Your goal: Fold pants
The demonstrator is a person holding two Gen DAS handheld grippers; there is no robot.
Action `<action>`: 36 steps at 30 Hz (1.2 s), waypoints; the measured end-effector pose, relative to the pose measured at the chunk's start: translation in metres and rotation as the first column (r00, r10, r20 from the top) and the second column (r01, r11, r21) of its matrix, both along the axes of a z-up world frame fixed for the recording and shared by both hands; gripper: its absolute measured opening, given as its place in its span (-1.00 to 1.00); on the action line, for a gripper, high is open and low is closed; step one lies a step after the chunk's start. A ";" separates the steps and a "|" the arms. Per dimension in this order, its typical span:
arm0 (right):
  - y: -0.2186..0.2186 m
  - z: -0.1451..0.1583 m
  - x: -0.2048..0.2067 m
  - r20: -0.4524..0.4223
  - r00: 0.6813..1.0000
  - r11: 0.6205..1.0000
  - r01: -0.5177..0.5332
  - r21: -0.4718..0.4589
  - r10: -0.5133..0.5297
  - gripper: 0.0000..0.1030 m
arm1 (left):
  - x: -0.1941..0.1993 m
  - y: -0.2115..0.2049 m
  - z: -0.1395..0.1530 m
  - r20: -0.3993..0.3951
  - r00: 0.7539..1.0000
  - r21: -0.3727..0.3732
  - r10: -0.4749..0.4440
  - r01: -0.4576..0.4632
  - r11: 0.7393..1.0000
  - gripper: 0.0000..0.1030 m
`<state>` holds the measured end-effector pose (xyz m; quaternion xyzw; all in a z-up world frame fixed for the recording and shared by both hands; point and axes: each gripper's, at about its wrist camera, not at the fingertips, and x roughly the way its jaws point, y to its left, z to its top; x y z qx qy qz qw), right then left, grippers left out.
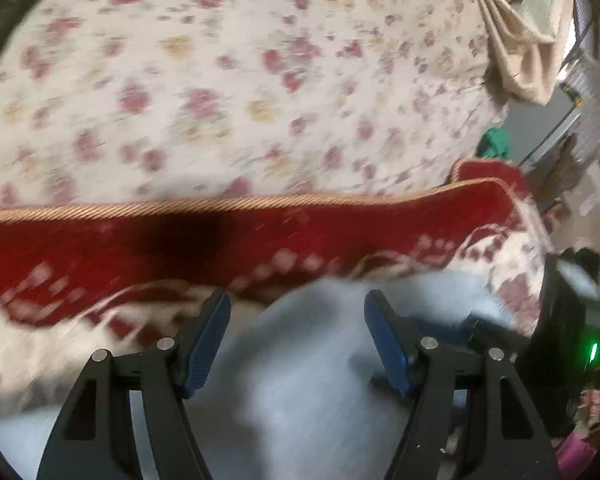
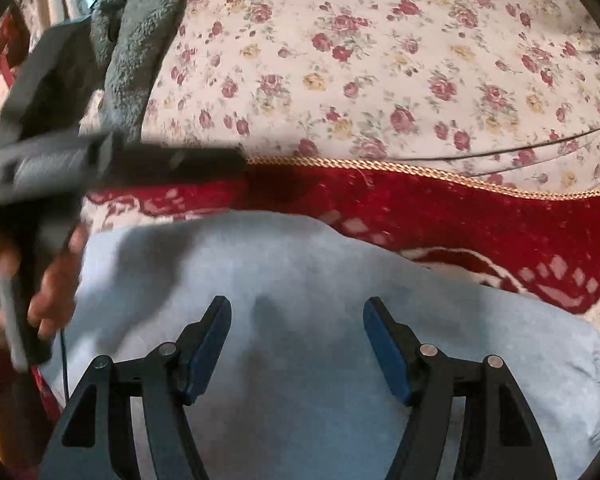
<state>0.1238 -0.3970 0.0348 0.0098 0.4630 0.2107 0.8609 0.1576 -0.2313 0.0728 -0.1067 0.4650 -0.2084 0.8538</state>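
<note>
Pants (image 2: 300, 280) lie bunched on red blanket (image 2: 440, 216); left gripper (image 1: 297, 304) and right gripper (image 2: 297, 306) both released, empty. Pinch hem edges evenly.

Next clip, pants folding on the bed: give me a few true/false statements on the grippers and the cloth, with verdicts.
1. The left gripper is clamped on cloth. False: its jaws stand apart, gripping nothing.
2. The pale blue soft pants lie on the red patterned blanket with gold corded edge. True.
3. The right gripper is open above the pants. True.
4. The floral bedsheet is plain white. False: it bears red and yellow roses.
</note>
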 end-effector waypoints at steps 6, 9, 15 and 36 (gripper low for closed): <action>0.024 -0.005 -0.020 -0.029 1.000 1.000 -0.012 0.002 0.012 0.42 | -0.061 0.054 -0.003 0.026 0.993 0.123 0.114 -0.117 0.986 0.35; 0.030 -0.017 -0.023 -0.030 0.999 0.999 0.019 -0.035 -0.021 0.42 | -0.086 0.075 -0.007 0.038 0.983 0.160 0.177 -0.181 0.970 0.41; 0.041 -0.017 -0.032 -0.001 0.999 0.991 0.040 -0.125 -0.041 0.45 | -0.107 0.106 -0.052 -0.050 0.963 0.139 0.263 -0.254 0.957 0.53; 0.179 0.036 -0.141 0.005 0.959 0.941 -0.279 0.192 0.283 0.49 | -0.289 0.252 0.007 0.063 0.766 0.020 0.640 -0.642 0.767 0.81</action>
